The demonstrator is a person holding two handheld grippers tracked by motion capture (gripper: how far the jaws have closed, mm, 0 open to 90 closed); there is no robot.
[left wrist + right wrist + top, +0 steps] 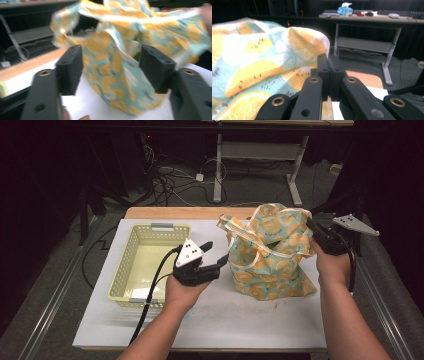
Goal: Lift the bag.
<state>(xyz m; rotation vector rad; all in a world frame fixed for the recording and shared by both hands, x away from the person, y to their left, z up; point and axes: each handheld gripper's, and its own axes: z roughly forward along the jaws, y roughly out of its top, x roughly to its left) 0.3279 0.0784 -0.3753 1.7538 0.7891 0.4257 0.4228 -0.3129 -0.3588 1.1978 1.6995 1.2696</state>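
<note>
A cloth bag (265, 260) printed with lemon slices on pale blue stands slumped on the white table cover (225, 320), right of centre. My left gripper (216, 254) hovers just left of the bag, low over the table, with its jaws apart and nothing between them. In the left gripper view the bag (160, 27) lies beyond the open left gripper (111, 62). My right gripper (312, 226) is at the bag's upper right rim. In the right gripper view the right gripper (329, 60) has its jaws pressed together, pinching the bag's fabric (257, 62).
A pale yellow plastic basket (125, 270) sits at the left of the table, close to my left hand. The table's wooden far edge (175, 212) shows behind it. Beyond the table stand a desk frame (260, 155) and loose cables on the floor.
</note>
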